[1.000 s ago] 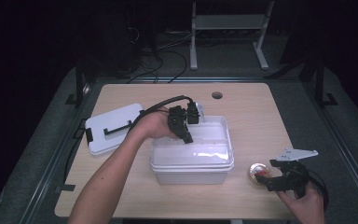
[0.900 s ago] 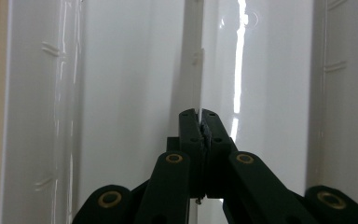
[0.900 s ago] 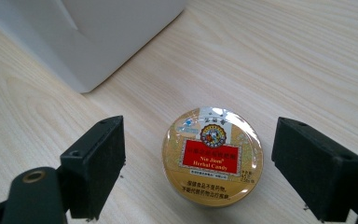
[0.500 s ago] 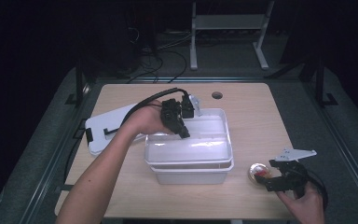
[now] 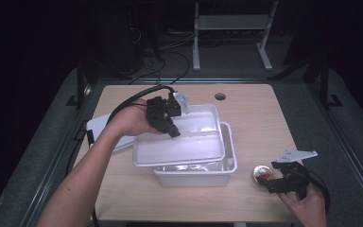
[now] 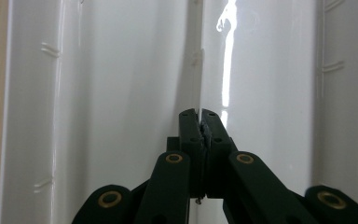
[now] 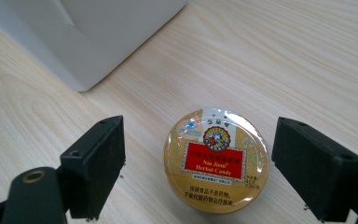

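The left gripper (image 5: 172, 128) is clamped on the near-left wall of a white tray (image 5: 179, 146), its jaws pressed together on the thin plastic edge. In the left gripper view the two black jaws meet around that upright rim (image 6: 199, 70), with pale plastic on both sides of it. The tray hangs tilted above a white tub (image 5: 203, 172) that stands on the wooden table (image 5: 255, 113); the tray's far right corner sits higher than its near left corner, and it overlaps most of the tub's opening, shifted toward the left. Behind the person's left forearm a white lid (image 5: 99, 130) lies flat on the table near its left edge.

The right gripper (image 5: 276, 182) rests low at the table's near right corner with its jaws wide apart. A round candy tin (image 7: 216, 159) with a gold and red label lies on the table between the two pads, touching neither. A corner of the tub (image 7: 98, 37) shows just beyond the tin.
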Demonstrator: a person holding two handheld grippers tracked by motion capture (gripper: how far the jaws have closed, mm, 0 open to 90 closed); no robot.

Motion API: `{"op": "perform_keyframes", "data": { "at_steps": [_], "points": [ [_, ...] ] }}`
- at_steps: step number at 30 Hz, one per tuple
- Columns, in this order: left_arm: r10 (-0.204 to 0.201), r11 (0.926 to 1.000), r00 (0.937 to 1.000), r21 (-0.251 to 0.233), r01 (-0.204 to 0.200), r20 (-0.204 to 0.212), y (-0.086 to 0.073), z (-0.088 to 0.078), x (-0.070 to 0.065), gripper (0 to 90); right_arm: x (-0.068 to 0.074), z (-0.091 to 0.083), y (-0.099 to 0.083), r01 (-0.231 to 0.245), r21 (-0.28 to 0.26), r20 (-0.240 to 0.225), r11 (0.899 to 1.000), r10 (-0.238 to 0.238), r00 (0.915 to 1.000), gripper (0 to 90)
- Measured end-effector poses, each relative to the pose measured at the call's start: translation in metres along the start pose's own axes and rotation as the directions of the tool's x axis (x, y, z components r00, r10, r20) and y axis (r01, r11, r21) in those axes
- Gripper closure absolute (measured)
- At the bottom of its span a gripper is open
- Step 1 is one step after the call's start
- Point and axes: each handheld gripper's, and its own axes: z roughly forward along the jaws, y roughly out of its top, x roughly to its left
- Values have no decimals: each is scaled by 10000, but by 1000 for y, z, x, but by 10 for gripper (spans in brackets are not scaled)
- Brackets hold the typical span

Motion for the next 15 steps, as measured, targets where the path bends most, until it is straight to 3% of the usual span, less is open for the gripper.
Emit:
{"op": "perform_keyframes", "data": {
  "at_steps": [15],
  "points": [
    [-840, 9959, 9952, -393, 821, -503, -59, -33, -8, 893, 0, 1, 1, 39, 72, 138, 10000, -40, 9999, 166]
  ]
}}
